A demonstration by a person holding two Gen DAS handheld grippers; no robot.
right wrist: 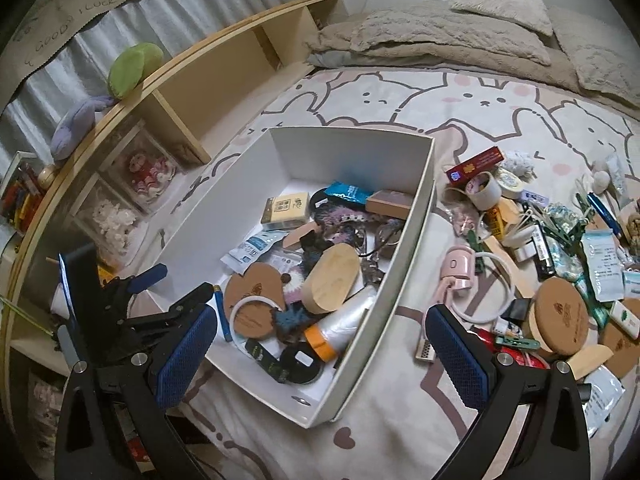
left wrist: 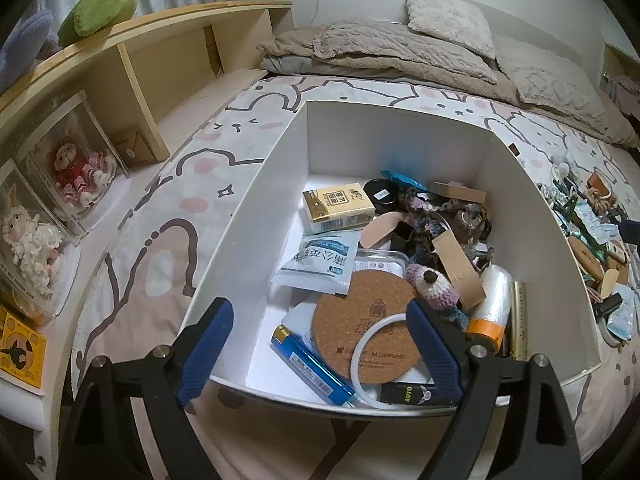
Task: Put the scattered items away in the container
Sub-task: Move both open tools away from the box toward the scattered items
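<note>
A white box (left wrist: 280,184) sits on the cartoon-print bedsheet and holds several items: a cork coaster (left wrist: 360,328), a blue lighter (left wrist: 312,368), a tissue pack (left wrist: 336,208) and a plastic roll with an orange cap (left wrist: 492,304). My left gripper (left wrist: 320,356) hangs open over the box's near end with nothing between its pads. In the right wrist view a wooden oval case (right wrist: 332,276) lies on top inside the box (right wrist: 404,240). My right gripper (right wrist: 322,360) is open and empty above the box's near corner. The left gripper (right wrist: 176,286) shows at the box's left.
Scattered items cover the sheet right of the box: a pink hand fan (right wrist: 456,272), a cork-lidded jar (right wrist: 560,320), a red carton (right wrist: 476,166), a tape roll (right wrist: 486,190). A wooden shelf (left wrist: 132,64) with doll cases runs along the left. Pillows (left wrist: 448,20) lie at the far end.
</note>
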